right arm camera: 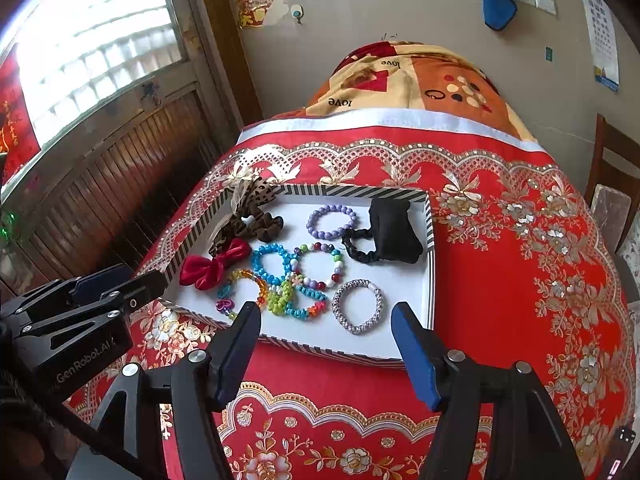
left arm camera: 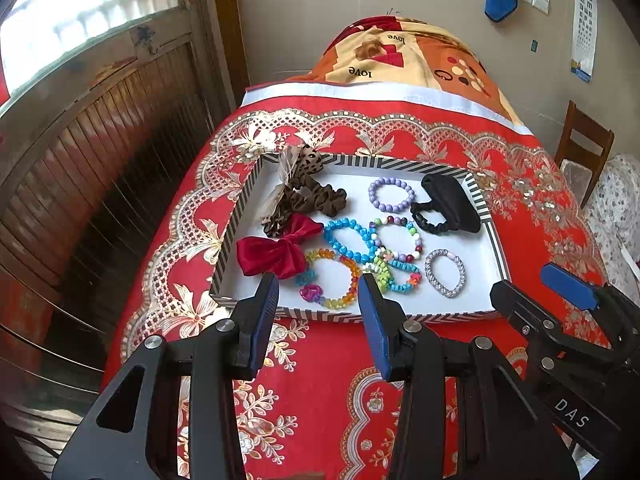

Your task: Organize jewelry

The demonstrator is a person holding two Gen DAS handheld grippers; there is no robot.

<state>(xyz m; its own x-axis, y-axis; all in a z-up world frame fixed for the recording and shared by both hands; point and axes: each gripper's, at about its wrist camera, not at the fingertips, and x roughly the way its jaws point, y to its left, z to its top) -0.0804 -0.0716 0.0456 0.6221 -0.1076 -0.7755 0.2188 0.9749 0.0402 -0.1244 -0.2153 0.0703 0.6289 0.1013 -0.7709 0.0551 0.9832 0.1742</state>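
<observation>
Left gripper (left arm camera: 318,288): fingers spread, holding nothing | Right gripper (right arm camera: 325,318): fingers spread, holding nothing | Jewelry: bead bracelets (left arm camera: 352,238), hair ties inside striped tray (left arm camera: 240,204) on red cloth (left arm camera: 320,380)

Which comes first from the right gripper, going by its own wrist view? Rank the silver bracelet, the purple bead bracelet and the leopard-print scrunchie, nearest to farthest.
Measured from the right gripper, whose jaws stand open with nothing between them:
1. Silver bracelet: near right part of the tray, just ahead of the jaws.
2. Purple bead bracelet: toward the far side, middle.
3. Leopard-print scrunchie: far left corner, over the rim.
</observation>
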